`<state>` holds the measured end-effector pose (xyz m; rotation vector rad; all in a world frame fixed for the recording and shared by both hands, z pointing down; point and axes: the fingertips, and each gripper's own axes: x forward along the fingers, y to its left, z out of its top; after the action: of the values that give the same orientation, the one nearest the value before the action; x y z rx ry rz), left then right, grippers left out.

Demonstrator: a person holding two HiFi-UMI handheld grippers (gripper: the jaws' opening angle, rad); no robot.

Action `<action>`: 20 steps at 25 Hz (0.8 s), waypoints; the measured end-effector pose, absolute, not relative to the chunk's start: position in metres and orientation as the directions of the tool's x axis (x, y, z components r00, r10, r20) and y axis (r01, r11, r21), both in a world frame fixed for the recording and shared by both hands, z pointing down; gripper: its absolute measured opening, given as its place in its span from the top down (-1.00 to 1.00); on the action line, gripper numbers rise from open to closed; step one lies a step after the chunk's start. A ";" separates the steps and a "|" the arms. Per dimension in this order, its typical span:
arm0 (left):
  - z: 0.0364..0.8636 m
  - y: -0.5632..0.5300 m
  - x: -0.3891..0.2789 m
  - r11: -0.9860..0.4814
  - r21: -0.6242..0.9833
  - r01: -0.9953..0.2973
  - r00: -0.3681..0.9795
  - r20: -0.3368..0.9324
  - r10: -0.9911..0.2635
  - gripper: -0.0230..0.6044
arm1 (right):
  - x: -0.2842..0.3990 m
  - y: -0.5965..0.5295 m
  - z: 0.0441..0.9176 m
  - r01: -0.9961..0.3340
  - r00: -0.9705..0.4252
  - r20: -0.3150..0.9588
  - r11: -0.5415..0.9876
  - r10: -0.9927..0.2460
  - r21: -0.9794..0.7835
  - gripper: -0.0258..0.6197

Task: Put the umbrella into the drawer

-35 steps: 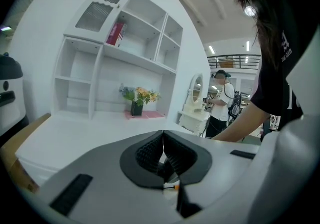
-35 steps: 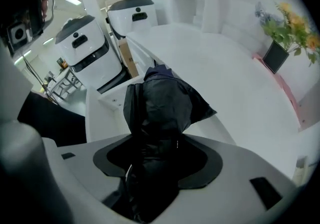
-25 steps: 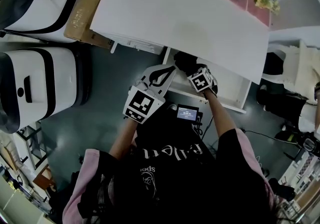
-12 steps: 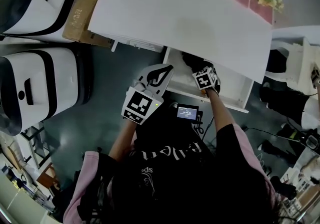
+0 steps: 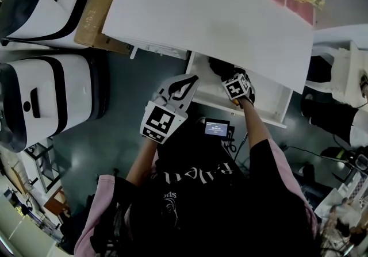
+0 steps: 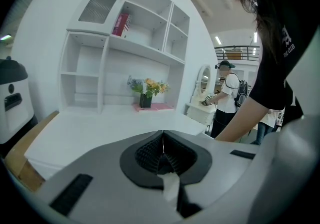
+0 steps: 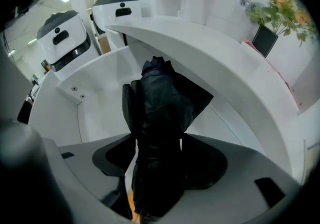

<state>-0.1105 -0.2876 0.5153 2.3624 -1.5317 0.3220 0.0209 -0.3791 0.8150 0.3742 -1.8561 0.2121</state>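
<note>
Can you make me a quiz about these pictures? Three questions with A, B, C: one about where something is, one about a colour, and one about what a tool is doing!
1. Where is the umbrella?
A. Lying on the desk top
B. In the right tool, at the open drawer
C. Down on the floor

2. What colour is the umbrella?
A. Black
B. Red
C. Yellow

3. How do the left tool's jaws stand?
A. Wide apart
B. Closed together, with nothing between them
C. Closed on the umbrella

Answers:
1. B, since the right gripper view shows the jaws clamped on the umbrella with the white drawer just beyond.
2. A, since its folded cloth is black all over.
3. B, since the left gripper view shows the ridged pads meeting and holding nothing.
</note>
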 end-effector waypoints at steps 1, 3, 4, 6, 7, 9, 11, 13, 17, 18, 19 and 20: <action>0.515 -0.286 -0.110 -0.379 0.133 -0.916 0.401 0.349 -0.847 0.88 | 0.020 -0.377 0.813 -0.355 -0.279 0.950 0.934 -0.136 0.030 0.06; 0.513 -0.284 -0.107 -0.373 0.134 -0.918 0.396 0.349 -0.849 0.88 | 0.022 -0.375 0.810 -0.346 -0.280 0.952 0.938 -0.122 0.019 0.06; 0.512 -0.284 -0.105 -0.373 0.133 -0.918 0.395 0.348 -0.850 0.88 | 0.023 -0.374 0.807 -0.339 -0.279 0.953 0.941 -0.121 0.020 0.06; 0.509 -0.282 -0.100 -0.376 0.131 -0.918 0.397 0.346 -0.850 0.88 | 0.028 -0.373 0.800 -0.317 -0.277 0.952 0.948 -0.129 0.036 0.06; 0.508 -0.281 -0.097 -0.379 0.129 -0.917 0.399 0.345 -0.849 0.88 | 0.031 -0.371 0.797 -0.305 -0.277 0.952 0.951 -0.133 0.045 0.06; 0.506 -0.280 -0.092 -0.385 0.126 -0.914 0.404 0.344 -0.848 0.88 | 0.037 -0.365 0.786 -0.287 -0.284 0.949 0.957 -0.135 0.050 0.06; 0.503 -0.278 -0.087 -0.390 0.125 -0.912 0.409 0.341 -0.846 0.88 | 0.042 -0.358 0.775 -0.280 -0.299 0.944 0.958 -0.143 0.057 0.06; 0.501 -0.277 -0.081 -0.397 0.123 -0.909 0.415 0.338 -0.845 0.88 | 0.048 -0.353 0.761 -0.289 -0.321 0.932 0.955 -0.167 0.072 0.06; 0.495 -0.273 -0.066 -0.415 0.117 -0.902 0.430 0.330 -0.841 0.88 | 0.056 -0.348 0.720 -0.358 -0.408 0.884 0.931 -0.228 0.075 0.06; 0.493 -0.272 -0.062 -0.421 0.114 -0.900 0.434 0.328 -0.839 0.88 | 0.057 -0.347 0.708 -0.386 -0.434 0.867 0.920 -0.245 0.067 0.06; 0.491 -0.271 -0.058 -0.426 0.111 -0.898 0.438 0.325 -0.838 0.88 | 0.059 -0.346 0.695 -0.417 -0.462 0.847 0.907 -0.264 0.055 0.07; 0.489 -0.269 -0.054 -0.432 0.108 -0.895 0.443 0.322 -0.837 0.88 | 0.060 -0.345 0.681 -0.447 -0.491 0.824 0.894 -0.283 0.040 0.07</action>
<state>-0.0543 -0.2691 0.4888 2.4339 -1.4973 0.3208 0.0596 -0.3453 0.6809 0.5238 -2.1166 0.2210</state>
